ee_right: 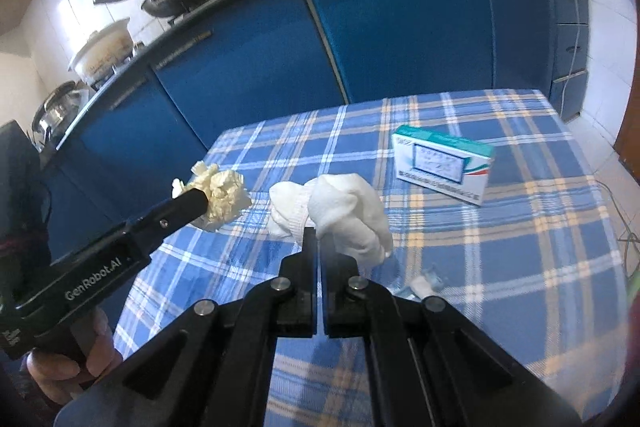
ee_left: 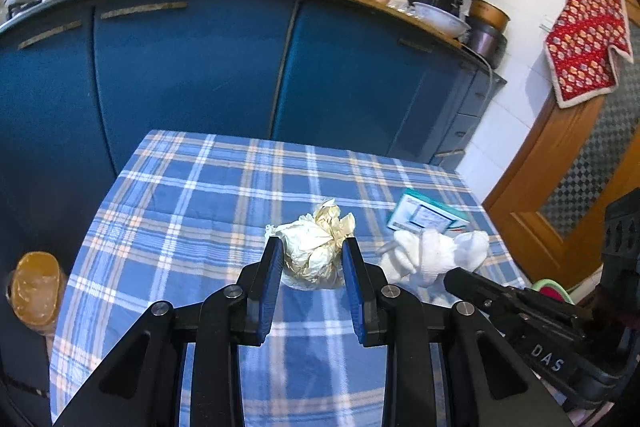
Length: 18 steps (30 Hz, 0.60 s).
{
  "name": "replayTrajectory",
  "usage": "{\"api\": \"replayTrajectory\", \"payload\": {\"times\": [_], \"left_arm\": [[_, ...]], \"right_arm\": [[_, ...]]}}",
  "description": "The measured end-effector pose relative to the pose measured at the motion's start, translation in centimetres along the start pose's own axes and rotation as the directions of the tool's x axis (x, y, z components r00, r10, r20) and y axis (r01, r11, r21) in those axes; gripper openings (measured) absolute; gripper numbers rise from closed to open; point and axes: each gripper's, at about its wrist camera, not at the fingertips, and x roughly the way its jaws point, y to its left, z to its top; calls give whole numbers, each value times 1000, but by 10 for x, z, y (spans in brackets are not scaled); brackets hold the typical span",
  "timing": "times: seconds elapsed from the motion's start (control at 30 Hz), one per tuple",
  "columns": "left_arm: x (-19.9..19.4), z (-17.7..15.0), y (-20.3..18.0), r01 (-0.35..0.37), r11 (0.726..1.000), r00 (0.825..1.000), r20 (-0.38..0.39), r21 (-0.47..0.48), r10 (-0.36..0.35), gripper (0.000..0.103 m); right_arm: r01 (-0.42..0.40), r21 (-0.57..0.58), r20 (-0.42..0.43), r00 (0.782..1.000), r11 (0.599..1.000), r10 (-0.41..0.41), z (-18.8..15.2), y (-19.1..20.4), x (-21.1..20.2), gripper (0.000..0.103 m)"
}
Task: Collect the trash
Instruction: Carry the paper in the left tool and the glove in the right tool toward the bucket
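Over the checked cloth [ee_left: 192, 195], the left claw [ee_left: 311, 254] squeezed a crumpled paper ball [ee_left: 316, 247], while the right claw [ee_right: 316, 239] pinched a white tissue wad [ee_right: 344, 211]. A small box [ee_right: 442, 165] sat far right. Pickup looked done; next, both probably needed a bin, unseen.

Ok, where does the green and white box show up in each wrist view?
Left wrist: the box lies right of centre, on the plaid cloth, behind the white tissue.
Right wrist: the box lies upper right of centre.
Shared landmark: the white tissue, just in front of it.
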Motion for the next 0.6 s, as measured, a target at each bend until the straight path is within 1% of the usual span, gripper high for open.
{"api": "replayTrajectory", "payload": {"times": [0.37,0.6], "left_arm": [[-22,-12,-45,64,996,998,4,53,-65,31],[-31,-20,-76,117,989,993,-8,87,-117,31]], "right_arm": [[16,63,78,997,998,-21,-16,-23,-60,3],[41,126,124,991,991,-57,-31,-46,-98,3]]}}
